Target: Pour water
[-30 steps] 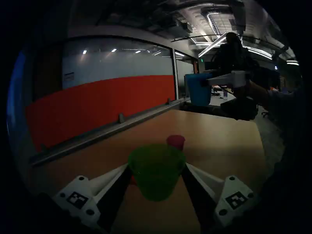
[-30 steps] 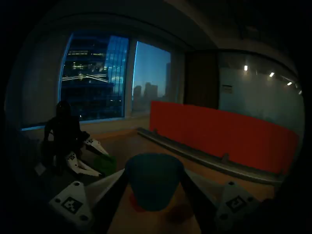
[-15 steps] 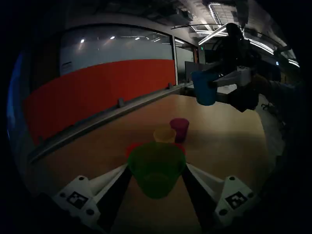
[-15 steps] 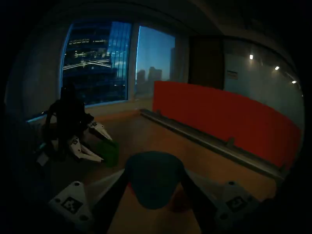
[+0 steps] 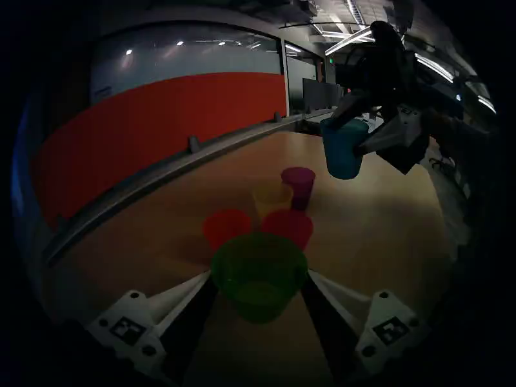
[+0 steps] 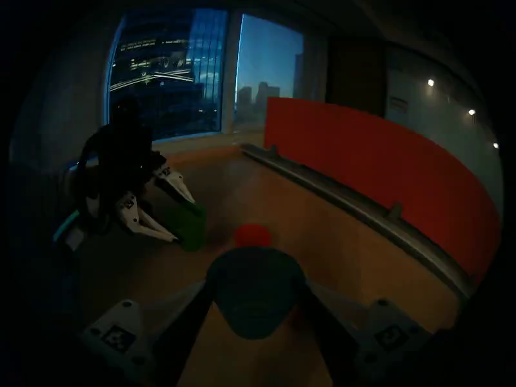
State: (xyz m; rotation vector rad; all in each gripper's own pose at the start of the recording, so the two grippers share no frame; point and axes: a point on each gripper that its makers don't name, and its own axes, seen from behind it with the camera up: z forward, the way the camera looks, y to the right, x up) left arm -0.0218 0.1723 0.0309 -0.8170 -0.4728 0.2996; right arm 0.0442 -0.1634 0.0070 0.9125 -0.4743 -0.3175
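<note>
a wooden bench [image 5: 387, 226] runs along a red partition [image 5: 161, 122]. the left gripper [image 5: 258, 280] clamps a green cup [image 5: 258, 264] between both fingers at the bench's near end. the right gripper [image 6: 257, 287] grips a blue cup [image 6: 255, 306], held up in the air. just beyond the green cup, red cups [image 5: 226, 226], a yellow cup [image 5: 271, 197] and a purple cup [image 5: 298, 186] cluster on the bench.

cup cluster [image 5: 287, 226] on table [image 5: 387, 226], near cup [image 5: 258, 274] before, far cup [image 5: 343, 147] behind
</note>
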